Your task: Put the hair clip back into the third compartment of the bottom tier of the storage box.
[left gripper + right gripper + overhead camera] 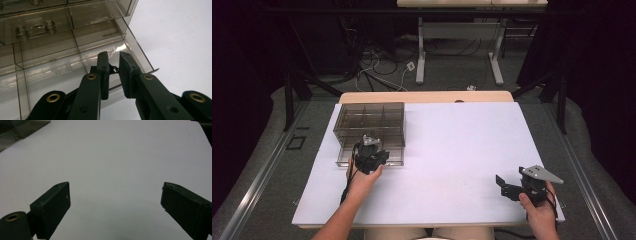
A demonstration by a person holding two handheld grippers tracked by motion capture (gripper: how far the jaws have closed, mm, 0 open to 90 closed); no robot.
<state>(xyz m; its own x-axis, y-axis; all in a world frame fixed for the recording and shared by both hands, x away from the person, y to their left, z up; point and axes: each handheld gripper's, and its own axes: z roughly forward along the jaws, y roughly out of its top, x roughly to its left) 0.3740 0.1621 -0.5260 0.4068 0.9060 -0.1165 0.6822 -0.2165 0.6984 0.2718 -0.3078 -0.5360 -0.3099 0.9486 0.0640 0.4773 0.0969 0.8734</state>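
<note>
White worktop (452, 150) carries a smoky clear compartment box (369, 122) at its far left. Over the box's pulled-out drawer (62, 70), the left gripper (113, 68) has its jaws pinched on a small dark clip (114, 68). Well right, the right gripper (115, 195) rests with jaws wide apart.

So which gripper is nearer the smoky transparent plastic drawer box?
Left. The left gripper is right at the box's pulled-out lower drawer, jaws closed on a small dark thing. The right gripper sits far off at the white table's near-right corner, jaws open.
</note>
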